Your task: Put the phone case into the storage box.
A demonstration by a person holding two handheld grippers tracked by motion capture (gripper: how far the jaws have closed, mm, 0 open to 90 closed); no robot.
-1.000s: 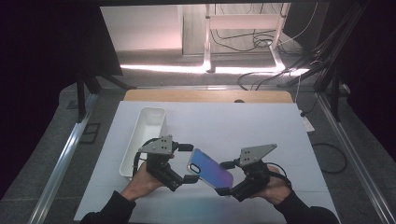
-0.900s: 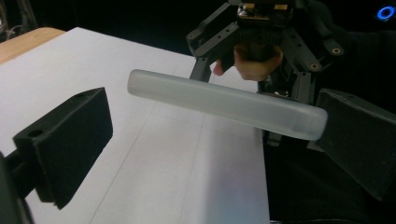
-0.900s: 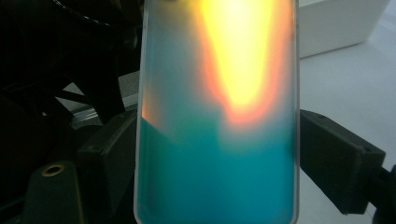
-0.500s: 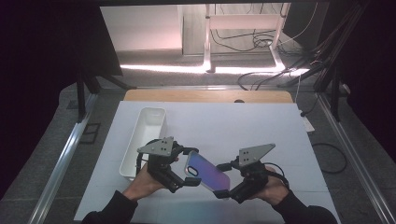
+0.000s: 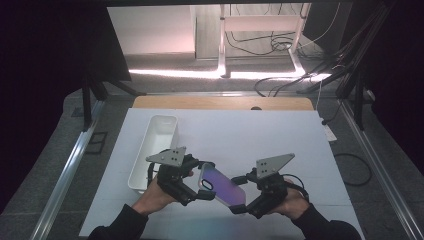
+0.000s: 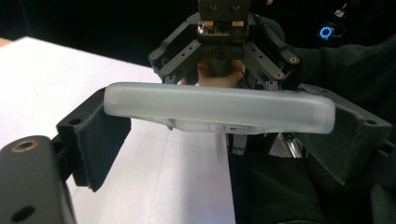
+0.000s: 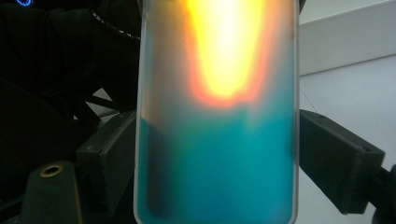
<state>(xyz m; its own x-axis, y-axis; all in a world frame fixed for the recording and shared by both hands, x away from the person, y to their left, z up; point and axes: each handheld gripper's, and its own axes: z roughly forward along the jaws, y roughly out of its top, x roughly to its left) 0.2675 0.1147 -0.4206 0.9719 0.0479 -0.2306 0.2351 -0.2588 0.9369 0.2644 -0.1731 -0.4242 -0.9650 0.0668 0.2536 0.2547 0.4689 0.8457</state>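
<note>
A phone in a frosted case with a purple-blue sheen (image 5: 220, 184) hangs just above the white table (image 5: 260, 135), held at both ends. My left gripper (image 5: 202, 183) is shut on its left end. In the left gripper view the case's edge (image 6: 219, 108) spans from one jaw to the other, with the other gripper (image 6: 222, 42) behind it. My right gripper (image 5: 239, 196) is shut on the right end. In the right gripper view the phone's back (image 7: 217, 116) glows yellow over teal, and both jaws press its long sides.
A long white tray (image 5: 155, 147) lies on the table just left of my left hand; its wall (image 7: 345, 42) appears in the right gripper view. A wooden strip (image 5: 220, 102) edges the table's far side. Metal rails (image 5: 70, 165) run along both sides.
Both hands and the phone have drifted slightly left. Both grips look unchanged.
</note>
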